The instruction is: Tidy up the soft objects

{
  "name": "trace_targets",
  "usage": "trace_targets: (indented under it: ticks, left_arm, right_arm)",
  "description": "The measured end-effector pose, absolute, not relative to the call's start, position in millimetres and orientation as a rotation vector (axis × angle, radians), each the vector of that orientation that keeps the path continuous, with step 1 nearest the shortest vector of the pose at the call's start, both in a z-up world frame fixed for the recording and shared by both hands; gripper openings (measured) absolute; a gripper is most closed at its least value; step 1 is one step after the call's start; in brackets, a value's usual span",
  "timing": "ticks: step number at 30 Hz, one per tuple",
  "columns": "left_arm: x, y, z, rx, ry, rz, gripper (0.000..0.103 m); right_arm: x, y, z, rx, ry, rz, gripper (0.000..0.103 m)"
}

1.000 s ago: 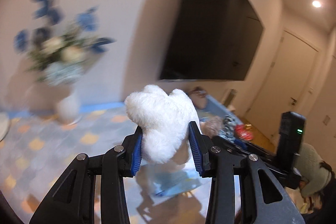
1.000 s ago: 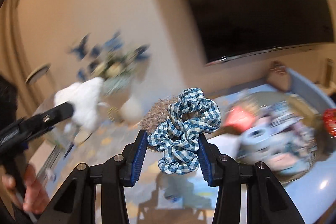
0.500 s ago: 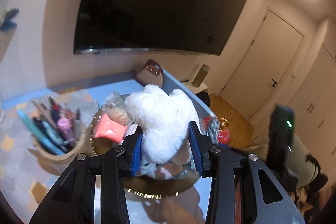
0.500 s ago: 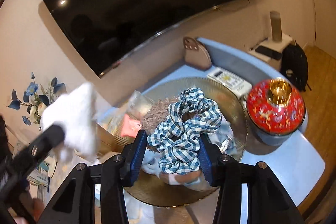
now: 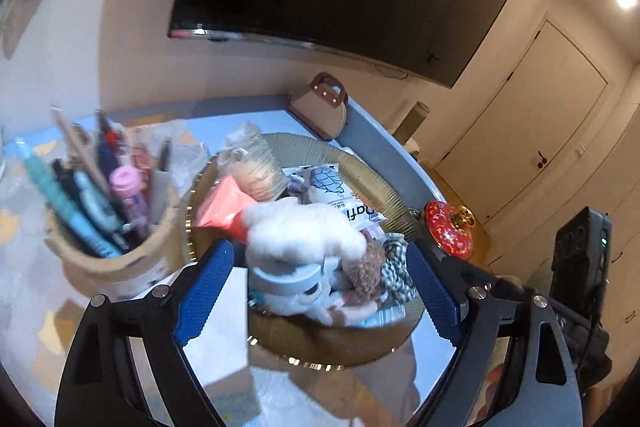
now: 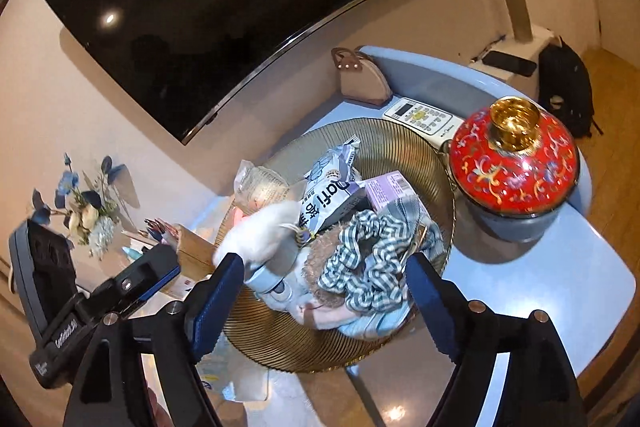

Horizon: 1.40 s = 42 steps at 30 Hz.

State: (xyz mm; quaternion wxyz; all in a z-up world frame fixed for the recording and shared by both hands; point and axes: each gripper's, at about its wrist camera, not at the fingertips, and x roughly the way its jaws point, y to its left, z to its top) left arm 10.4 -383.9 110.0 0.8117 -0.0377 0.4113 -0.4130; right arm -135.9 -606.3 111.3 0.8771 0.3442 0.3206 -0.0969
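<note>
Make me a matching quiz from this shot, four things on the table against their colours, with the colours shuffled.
Things:
1. fluffy plush
2. scrunchie
3. domed lid
4. ribbed bowl

Colours:
A. red with a gold knob
B. gold
C. white
D. blue and white check

Pairs: 1-C, 2-D, 3-A, 4-B
</note>
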Motion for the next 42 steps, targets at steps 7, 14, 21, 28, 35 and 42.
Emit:
trace_targets:
  ticks: [7, 14, 21, 28, 35, 42]
  left_arm:
    - [-14, -343, 144, -0.062, 0.796, -0.901, 0.088]
    - [-48, -253, 177, -0.082, 0.667, -0.808, 0.090]
    - [-64, -150, 185, -0.130, 0.590, -0.601, 0.100]
    - [-67, -65, 150, -0.085, 0.572, -0.311, 0.100]
    - [-56, -30, 104, -0.004, 0.538, -0.150, 0.100]
    - [-37, -2, 44, -0.043, 0.589, -0.056, 0.100]
  right_arm:
    - [-147, -562, 134, 0.681, 0.617, -0.155, 0.087]
    - [-143, -466, 153, 0.602, 0.579, -0.014, 0.099]
    - [-117, -355, 142, 0.514, 0.647, 0.117, 0.100]
    - [-84, -257, 110, 0.341, 0.729, 0.189, 0.100]
    - [-56, -189, 84, 0.026, 0.689, 0.079, 0.100]
    - [-37, -186, 34, -0.033, 0.708, 0.038, 0.100]
